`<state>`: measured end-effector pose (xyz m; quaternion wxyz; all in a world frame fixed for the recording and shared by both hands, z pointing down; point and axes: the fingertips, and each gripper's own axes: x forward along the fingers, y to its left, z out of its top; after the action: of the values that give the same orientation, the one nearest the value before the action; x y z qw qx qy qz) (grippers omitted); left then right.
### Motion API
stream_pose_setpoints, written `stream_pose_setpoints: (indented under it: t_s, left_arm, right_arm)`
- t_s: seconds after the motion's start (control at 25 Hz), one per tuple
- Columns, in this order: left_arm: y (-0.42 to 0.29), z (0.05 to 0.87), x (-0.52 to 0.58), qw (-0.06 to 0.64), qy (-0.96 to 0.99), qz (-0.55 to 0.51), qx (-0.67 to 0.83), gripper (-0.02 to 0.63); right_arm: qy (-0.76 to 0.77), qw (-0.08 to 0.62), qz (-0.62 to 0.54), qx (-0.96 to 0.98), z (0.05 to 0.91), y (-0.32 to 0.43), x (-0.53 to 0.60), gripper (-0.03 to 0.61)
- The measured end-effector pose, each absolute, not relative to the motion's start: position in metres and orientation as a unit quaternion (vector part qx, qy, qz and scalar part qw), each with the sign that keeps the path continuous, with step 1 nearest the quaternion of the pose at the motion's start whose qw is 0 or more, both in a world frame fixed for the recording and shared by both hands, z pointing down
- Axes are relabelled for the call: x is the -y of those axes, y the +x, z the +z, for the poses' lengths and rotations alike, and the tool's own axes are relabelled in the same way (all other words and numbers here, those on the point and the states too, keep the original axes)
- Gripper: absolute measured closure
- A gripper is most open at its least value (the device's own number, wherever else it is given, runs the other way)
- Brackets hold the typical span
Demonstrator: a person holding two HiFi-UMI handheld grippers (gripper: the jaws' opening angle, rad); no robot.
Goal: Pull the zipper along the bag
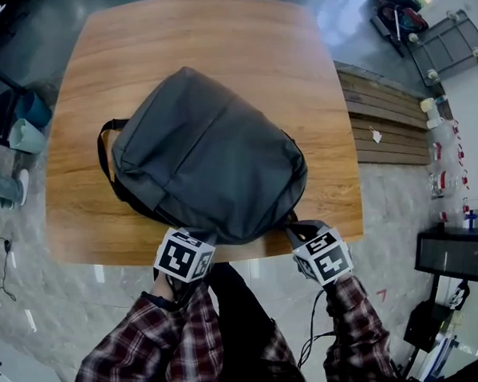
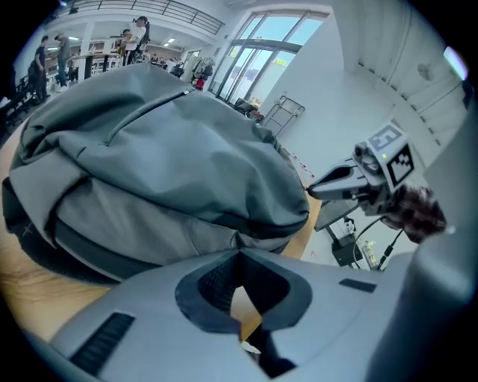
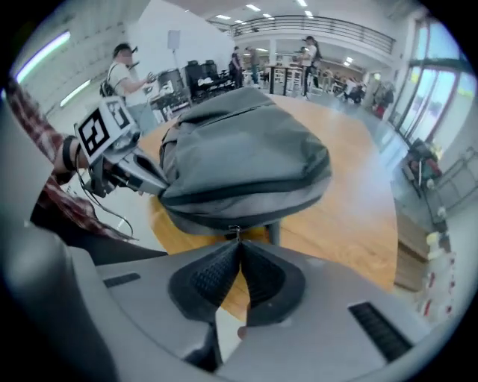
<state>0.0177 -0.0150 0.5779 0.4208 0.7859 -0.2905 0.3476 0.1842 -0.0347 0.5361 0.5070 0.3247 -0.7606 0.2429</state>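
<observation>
A grey backpack (image 1: 205, 160) lies flat on the round-cornered wooden table (image 1: 215, 44), its bottom end toward me. My left gripper (image 1: 192, 238) is at the bag's near left corner, and in the left gripper view (image 2: 240, 251) its jaws are shut on a fold of the bag's edge (image 2: 246, 237). At the near right corner my right gripper (image 1: 295, 225) is shut, and the right gripper view (image 3: 237, 240) shows a small metal zipper pull (image 3: 234, 230) pinched at its tips. Each gripper sees the other across the bag (image 3: 246, 160).
The bag's black carry strap (image 1: 105, 149) loops out on the left. The table's near edge (image 1: 250, 249) runs just under both grippers. A slatted wooden platform (image 1: 383, 119) and a black case (image 1: 458, 254) stand on the floor to the right. People stand far behind.
</observation>
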Motion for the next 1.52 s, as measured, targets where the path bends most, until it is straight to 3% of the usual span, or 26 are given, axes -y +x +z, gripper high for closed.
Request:
stream_pose_setpoints:
  t_s: [0.32,0.6,0.88,1.08,1.2,1.28,1.52]
  left_arm:
    - [0.012,0.581,0.014,0.434,0.785,0.35,0.27,0.606]
    - [0.0,0.583,0.02,0.455,0.773,0.353,0.267,0.606]
    - [-0.077,0.583,0.096,0.446,0.718,0.333,0.417,0.604]
    - [-0.121,0.536,0.16,0.384,0.688,0.269,0.554,0.604]
    - [-0.098,0.487,0.153,0.342,0.726,0.231,0.549,0.604]
    - [-0.065,0.479,0.129,0.354,0.755,0.23,0.502,0.604]
    - [-0.034,0.551,0.064,0.398,0.747,0.317,0.428,0.604]
  right_arm:
    - [0.395,0.502,0.236,0.733,0.543,0.239,0.109,0.56]
    - [0.396,0.479,0.276,0.733,0.554,0.227,0.09,0.563]
    - [0.339,0.436,0.331,0.765,0.559,0.156,0.028,0.562]
    - [0.309,0.402,0.338,0.793,0.563,0.074,0.008,0.561]
    - [0.306,0.379,0.35,0.8,0.562,0.038,0.007,0.561]
    - [0.306,0.366,0.358,0.803,0.56,0.019,0.01,0.561]
    - [0.31,0.362,0.354,0.805,0.562,-0.001,0.009,0.563]
